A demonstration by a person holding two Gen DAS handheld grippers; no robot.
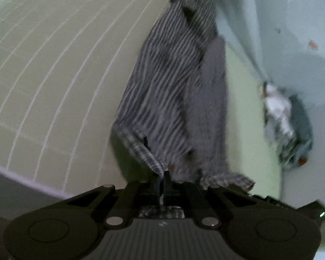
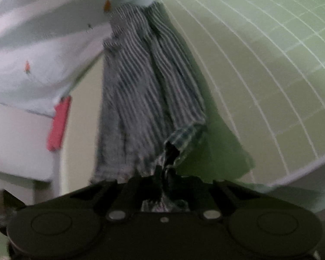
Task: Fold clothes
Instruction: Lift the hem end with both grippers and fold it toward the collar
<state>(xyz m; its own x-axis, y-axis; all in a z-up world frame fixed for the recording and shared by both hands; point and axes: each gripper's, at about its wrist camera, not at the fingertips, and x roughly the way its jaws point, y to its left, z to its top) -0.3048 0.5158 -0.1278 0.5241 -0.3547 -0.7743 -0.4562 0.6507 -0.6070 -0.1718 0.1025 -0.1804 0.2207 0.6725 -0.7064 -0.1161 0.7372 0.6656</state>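
A grey-and-white striped garment hangs stretched away from me over a green gridded mat. Its checked hem is pinched in my left gripper, which is shut on the cloth. In the right wrist view the same striped garment runs up from my right gripper, also shut on a checked hem corner. The far end of the garment meets a pale blue cloth. Both views are blurred by motion.
A pale blue cloth with small orange marks lies beyond the garment, seen too as the pale cloth. A crumpled white-and-teal bundle sits at right. A pink object lies at left. The mat's edge curves at lower right.
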